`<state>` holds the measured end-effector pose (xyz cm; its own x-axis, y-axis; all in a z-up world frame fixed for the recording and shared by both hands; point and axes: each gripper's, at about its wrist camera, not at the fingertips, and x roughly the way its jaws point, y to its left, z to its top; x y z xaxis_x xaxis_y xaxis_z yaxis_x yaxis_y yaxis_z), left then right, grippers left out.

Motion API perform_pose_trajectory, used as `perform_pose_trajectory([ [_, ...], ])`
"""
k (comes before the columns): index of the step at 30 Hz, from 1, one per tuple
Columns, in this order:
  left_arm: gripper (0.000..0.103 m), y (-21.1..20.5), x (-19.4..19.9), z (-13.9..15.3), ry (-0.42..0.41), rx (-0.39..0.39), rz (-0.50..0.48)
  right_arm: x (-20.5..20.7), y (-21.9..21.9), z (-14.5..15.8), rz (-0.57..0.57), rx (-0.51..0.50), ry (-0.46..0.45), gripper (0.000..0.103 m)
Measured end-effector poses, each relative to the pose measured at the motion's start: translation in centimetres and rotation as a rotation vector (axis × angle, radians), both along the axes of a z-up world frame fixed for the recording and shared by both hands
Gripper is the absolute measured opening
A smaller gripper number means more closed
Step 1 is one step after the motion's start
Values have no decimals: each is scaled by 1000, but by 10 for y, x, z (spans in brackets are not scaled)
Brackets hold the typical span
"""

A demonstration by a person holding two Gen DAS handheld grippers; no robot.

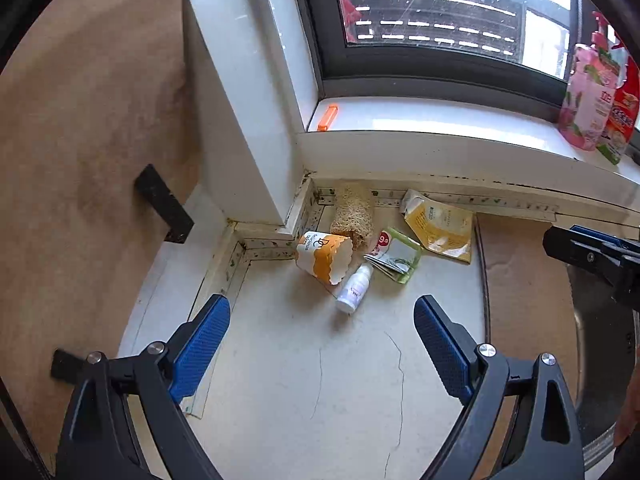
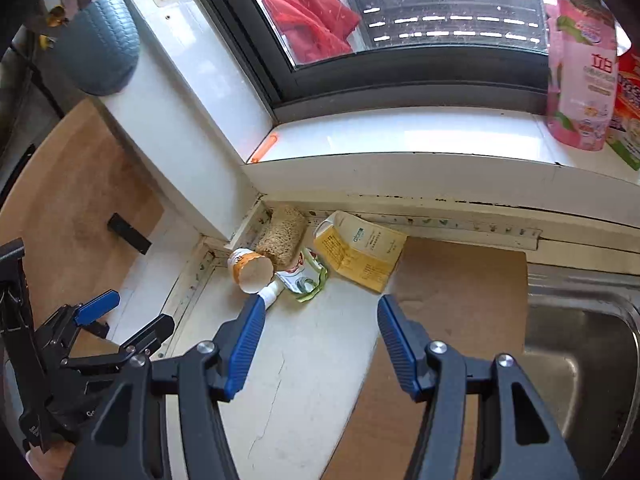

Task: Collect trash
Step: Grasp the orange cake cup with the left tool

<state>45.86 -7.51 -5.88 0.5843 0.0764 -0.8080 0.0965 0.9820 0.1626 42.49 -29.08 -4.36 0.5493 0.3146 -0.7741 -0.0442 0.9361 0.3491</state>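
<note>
Trash pile ahead; left gripper, right gripper angled down, jaws spread, empty.

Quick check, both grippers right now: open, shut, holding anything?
Left gripper: open, holding nothing; the paper cup and small white bottle lie ahead of it.
Right gripper: open, holding nothing.
</note>
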Motion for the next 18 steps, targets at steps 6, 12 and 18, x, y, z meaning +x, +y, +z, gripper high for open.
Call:
perform_pose_trajectory([
  [6, 92, 11, 63, -51, 75, -34, 61, 60, 12, -50, 32, -49, 40, 59],
  [12, 92, 26, 97, -88, 152, -138, 123, 93, 28, -87, 45, -90, 61, 59],
  [18, 92, 31, 116, -111, 176, -138, 147, 112, 42, -106, 60, -125, 52, 59],
])
